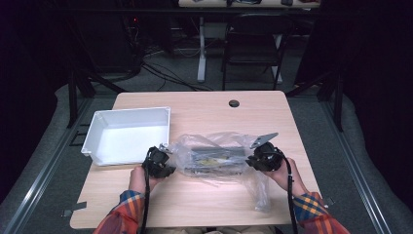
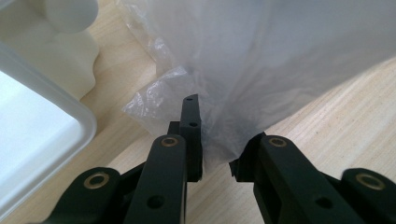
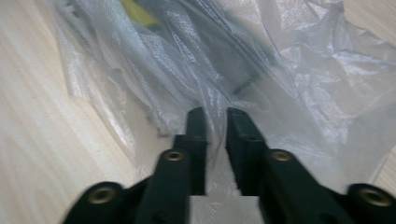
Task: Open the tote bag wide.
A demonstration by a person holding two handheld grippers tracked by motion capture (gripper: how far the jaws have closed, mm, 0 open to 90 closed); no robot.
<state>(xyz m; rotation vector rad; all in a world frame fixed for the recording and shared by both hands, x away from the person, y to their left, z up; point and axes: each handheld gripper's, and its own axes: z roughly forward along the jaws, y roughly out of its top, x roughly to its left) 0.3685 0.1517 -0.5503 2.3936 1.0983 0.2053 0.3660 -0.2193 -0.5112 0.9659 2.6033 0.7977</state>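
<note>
A clear plastic bag [image 1: 214,142] lies across the middle of the wooden table [image 1: 204,202], with a dark flat object [image 1: 216,159] bearing a yellow mark inside it. My left gripper [image 1: 168,164] is at the bag's left end. In the left gripper view the bag's film [image 2: 261,56] is bunched between the jaws of that gripper [image 2: 219,140], which are shut on it. My right gripper [image 1: 251,161] is at the bag's right end. There its narrow jaws [image 3: 215,122] pinch a fold of the bag [image 3: 299,84], with the dark object [image 3: 224,60] just beyond.
An empty white bin [image 1: 97,141] stands on the table's left side, close behind my left gripper, and its rim [image 2: 42,116] shows in the left gripper view. A cable hole [image 1: 234,103] sits near the far edge. A folding chair [image 1: 253,44] stands beyond the table.
</note>
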